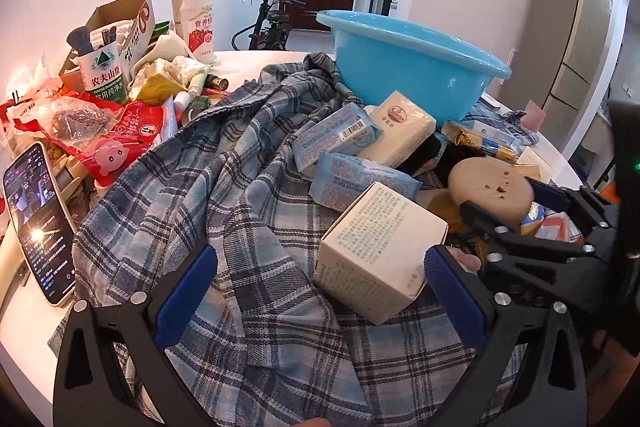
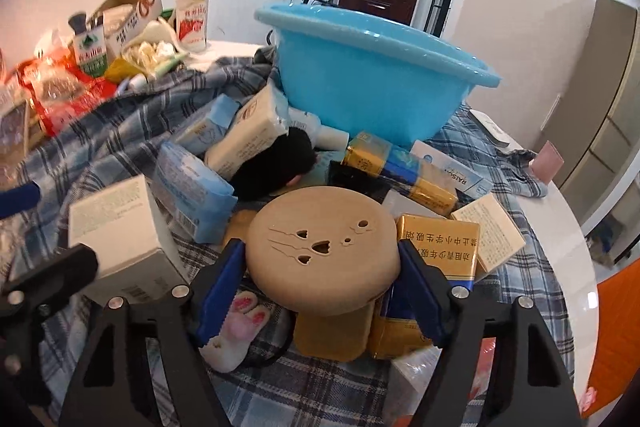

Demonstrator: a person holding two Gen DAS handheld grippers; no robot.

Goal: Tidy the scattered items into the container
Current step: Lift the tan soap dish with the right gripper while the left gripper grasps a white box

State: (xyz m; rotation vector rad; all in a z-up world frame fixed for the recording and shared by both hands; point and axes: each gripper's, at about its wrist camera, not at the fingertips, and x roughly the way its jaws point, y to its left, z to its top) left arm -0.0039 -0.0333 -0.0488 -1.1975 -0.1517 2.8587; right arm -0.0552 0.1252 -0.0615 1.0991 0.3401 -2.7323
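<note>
The blue basin stands at the back of the pile on a plaid shirt. My right gripper is shut on a tan round wooden piece with cut-out holes, its blue pads against both sides. My left gripper is open wide over the shirt. A white printed box lies between its fingers, close to the right pad, not gripped. Blue tissue packs, a cream packet and gold cigarette packs lie around.
A lit phone leans at the left edge. Red snack bags, a cardboard box, a green-label water bottle and a red-capped drink bottle crowd the back left. A white and pink sock lies under the right gripper.
</note>
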